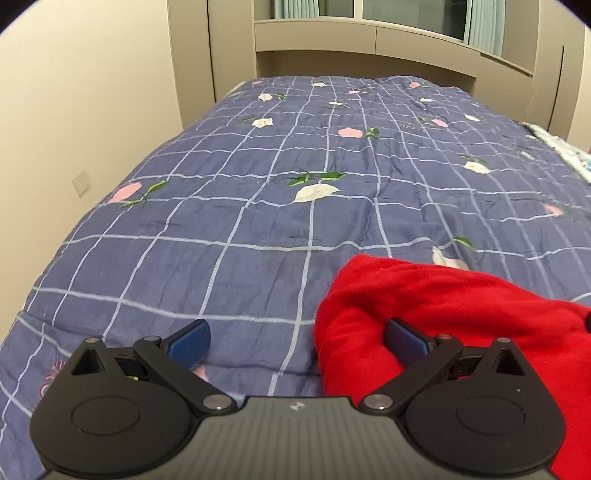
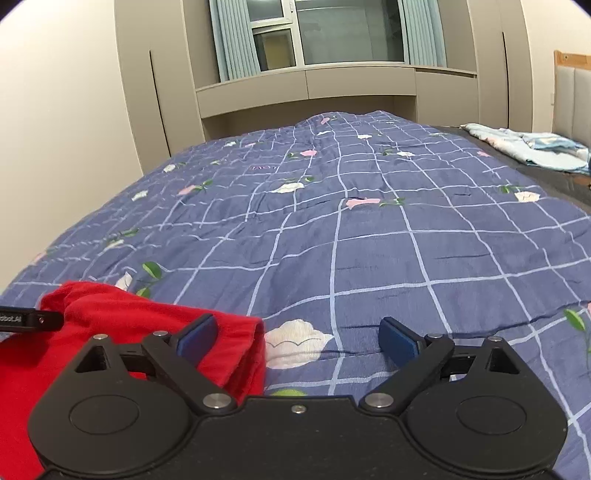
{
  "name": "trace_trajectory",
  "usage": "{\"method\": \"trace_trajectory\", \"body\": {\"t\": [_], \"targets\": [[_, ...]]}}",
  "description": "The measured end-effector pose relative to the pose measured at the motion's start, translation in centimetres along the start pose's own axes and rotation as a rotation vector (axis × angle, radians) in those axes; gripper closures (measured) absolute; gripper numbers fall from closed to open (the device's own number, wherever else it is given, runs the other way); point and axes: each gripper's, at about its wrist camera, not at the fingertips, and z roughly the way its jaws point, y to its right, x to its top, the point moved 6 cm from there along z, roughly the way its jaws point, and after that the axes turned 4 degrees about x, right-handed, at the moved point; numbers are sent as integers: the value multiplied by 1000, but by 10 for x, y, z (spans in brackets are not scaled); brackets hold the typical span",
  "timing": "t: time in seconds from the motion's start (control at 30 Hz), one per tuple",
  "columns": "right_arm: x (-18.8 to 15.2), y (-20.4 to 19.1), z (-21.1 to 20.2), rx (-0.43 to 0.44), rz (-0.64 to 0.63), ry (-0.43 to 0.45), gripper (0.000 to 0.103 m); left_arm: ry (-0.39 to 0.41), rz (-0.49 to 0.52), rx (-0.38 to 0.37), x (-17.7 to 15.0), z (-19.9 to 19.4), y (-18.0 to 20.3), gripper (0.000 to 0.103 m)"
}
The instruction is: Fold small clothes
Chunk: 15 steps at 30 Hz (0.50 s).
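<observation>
A crumpled red garment (image 1: pixel 461 314) lies on the blue checked quilt (image 1: pixel 240 229) at the near edge of the bed. In the left wrist view my left gripper (image 1: pixel 297 339) is open. Its right finger sits over the garment's left end and its left finger over bare quilt. In the right wrist view the red garment (image 2: pixel 110 317) is at the lower left. My right gripper (image 2: pixel 299 338) is open, with its left finger above the cloth's right hem and its right finger over the quilt (image 2: pixel 369 258). Neither gripper's pads press on the cloth.
A pile of light blue clothes (image 2: pixel 535 149) lies at the far right of the bed, beside a padded headboard (image 2: pixel 572 92). Beige wardrobes (image 2: pixel 155 92) and a window (image 2: pixel 332 33) stand behind the bed. A wall runs along the bed's left side (image 1: pixel 74 129).
</observation>
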Motion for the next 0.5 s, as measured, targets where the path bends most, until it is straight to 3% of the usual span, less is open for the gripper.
{"method": "trace_trajectory", "body": {"t": [0.23, 0.5], "targets": [[-5, -9, -44, 22, 15, 83, 6, 34, -42, -158, -19, -54, -11, 0], [-39, -20, -65, -30, -31, -7, 3, -31, -20, -99, -48, -50, -18, 0]]}}
